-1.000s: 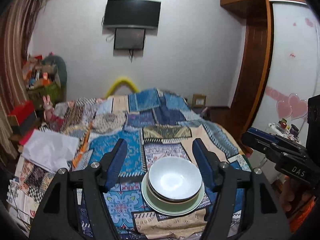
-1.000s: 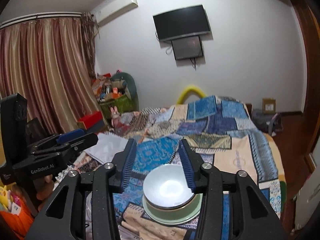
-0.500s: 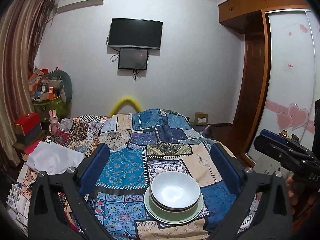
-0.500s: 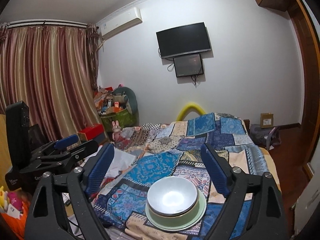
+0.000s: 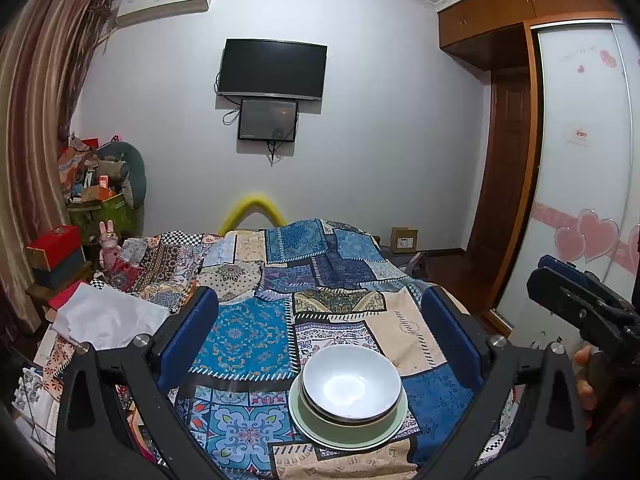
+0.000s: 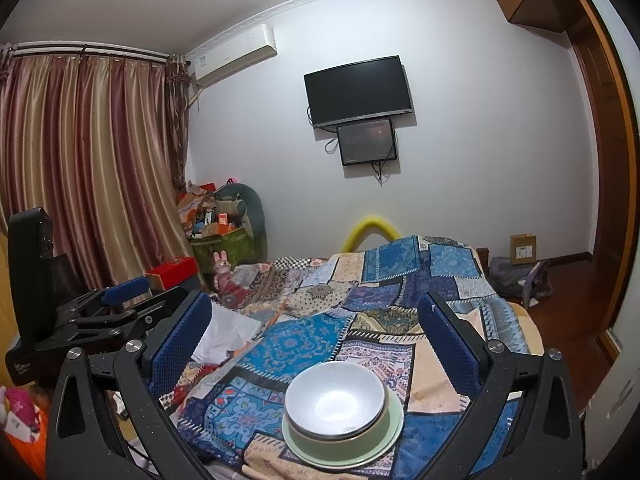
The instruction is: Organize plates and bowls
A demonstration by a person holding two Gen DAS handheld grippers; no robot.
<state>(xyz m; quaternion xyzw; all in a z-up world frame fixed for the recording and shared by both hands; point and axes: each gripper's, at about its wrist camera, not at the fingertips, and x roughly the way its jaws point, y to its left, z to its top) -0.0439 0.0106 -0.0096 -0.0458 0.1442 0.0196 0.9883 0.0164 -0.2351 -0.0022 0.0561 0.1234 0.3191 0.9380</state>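
Observation:
A white bowl (image 5: 352, 384) sits nested in a darker-rimmed bowl on a pale green plate (image 5: 348, 438), all resting on the patchwork bedspread (image 5: 248, 336). My left gripper (image 5: 318, 298) is open wide, its blue pads (image 5: 184, 340) well apart. The stack lies low between them and is not touched. In the right wrist view the same bowl (image 6: 336, 398) and plate (image 6: 386, 434) lie below my right gripper (image 6: 314, 300). Its jaws are opening and no pad presses on the stack. Each gripper also shows at the edge of the other's view.
A white sheet (image 5: 108, 320) lies on the bed's left side, near a red box (image 5: 56, 240) and a cluttered corner (image 6: 224, 232). A wardrobe door (image 5: 580, 200) stands to the right. Curtains (image 6: 80, 180) hang on the left.
Both grippers' jaws spread from close beside the bowl stack to wide apart. Both views tilted up, so more wall and ceiling show. The stack stayed where it was.

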